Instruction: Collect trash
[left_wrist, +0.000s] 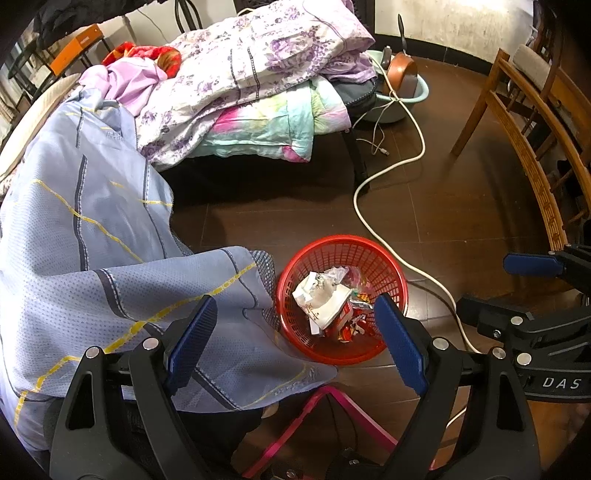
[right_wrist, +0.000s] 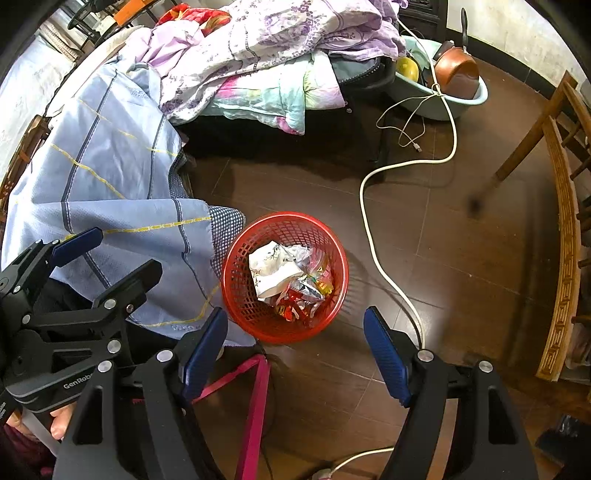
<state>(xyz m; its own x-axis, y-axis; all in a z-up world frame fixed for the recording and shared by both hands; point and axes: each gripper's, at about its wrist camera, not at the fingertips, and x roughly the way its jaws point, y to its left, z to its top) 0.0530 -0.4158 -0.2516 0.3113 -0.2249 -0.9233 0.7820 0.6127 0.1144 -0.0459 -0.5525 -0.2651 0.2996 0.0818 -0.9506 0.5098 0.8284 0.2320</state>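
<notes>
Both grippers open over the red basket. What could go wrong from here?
1. The blue sheet hanging off the bed touches the red mesh plastic basket; the open left gripper could snag the cloth and tip the basket.
2. The white cable snakes over the floor beside the basket, near the open right gripper; catching it is possible.
3. The wrappers and crumpled paper lie loosely piled; a knock might spill them.

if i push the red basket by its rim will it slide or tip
The red basket looks like thin open mesh plastic holding only crumpled wrappers, so it is probably light. On the smooth floor it would likely slide, though a high push might tip it.
</notes>
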